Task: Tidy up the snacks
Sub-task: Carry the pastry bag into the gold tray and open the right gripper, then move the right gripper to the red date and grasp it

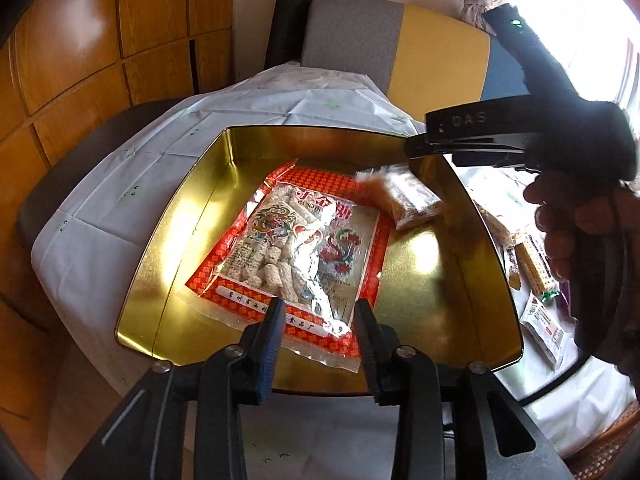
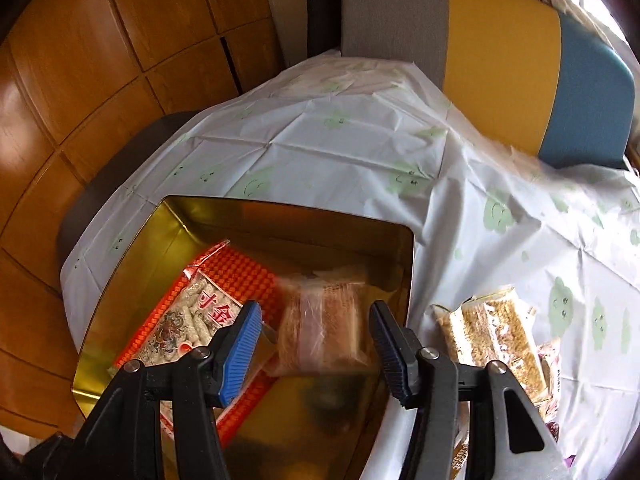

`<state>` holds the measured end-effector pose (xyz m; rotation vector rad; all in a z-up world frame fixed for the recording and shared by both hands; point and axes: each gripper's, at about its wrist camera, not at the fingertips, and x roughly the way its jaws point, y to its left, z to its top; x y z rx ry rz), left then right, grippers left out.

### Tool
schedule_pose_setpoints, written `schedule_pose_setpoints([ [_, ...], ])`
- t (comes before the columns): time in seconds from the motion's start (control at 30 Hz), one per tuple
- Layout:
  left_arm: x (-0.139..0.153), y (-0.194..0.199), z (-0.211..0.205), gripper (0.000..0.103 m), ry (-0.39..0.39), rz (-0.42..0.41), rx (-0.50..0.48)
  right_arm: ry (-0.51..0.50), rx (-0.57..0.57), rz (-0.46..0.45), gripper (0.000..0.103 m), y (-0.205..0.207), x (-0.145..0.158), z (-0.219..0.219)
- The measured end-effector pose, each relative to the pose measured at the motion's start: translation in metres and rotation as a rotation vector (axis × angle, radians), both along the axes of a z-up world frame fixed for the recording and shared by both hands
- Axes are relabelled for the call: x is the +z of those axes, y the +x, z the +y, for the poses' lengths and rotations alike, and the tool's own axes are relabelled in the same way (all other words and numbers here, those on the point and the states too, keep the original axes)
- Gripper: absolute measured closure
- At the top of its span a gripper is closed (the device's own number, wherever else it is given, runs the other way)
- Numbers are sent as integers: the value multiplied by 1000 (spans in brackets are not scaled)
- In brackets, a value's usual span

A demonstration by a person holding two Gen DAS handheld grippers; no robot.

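Note:
A gold tin box (image 1: pixel 460 264) stands on the table, also in the right wrist view (image 2: pixel 132 248). A large red snack bag (image 1: pixel 296 252) of pale sticks lies flat in it (image 2: pixel 188 316). A small clear pack of brown bars (image 1: pixel 412 196) lies blurred at the tin's far right, and in the right wrist view (image 2: pixel 324 328) between and beyond the open fingers. My left gripper (image 1: pixel 320 320) is open and empty over the bag's near edge. My right gripper (image 2: pixel 316 328) is open above the tin; its side shows in the left wrist view (image 1: pixel 416 148).
Several more snack packs lie on the white tablecloth right of the tin (image 2: pixel 496 336) (image 1: pixel 536 264). A grey, yellow and blue chair back (image 2: pixel 504 48) stands behind the table. Wooden panels (image 2: pixel 80 80) are at the left.

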<state>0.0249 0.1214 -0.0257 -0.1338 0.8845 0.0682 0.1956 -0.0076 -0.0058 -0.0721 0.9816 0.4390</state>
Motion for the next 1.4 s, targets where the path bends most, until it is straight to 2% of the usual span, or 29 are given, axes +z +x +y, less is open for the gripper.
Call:
schedule_pose_setpoints([
  [0.5, 4, -5, -13, 65, 16, -6, -29, 62, -26, -64, 42, -49, 16, -44],
  [0.93, 6, -10, -25, 63, 32, -10, -58, 27, -36, -133, 42, -89, 21, -70],
  [1.17, 5, -10, -27, 62, 37, -4, -60, 6, -47, -136, 41, -100, 16, -82],
  [1.4, 5, -9, -24, 62, 28, 5, -45, -9, -115, -131, 41, -102, 15, -120],
])
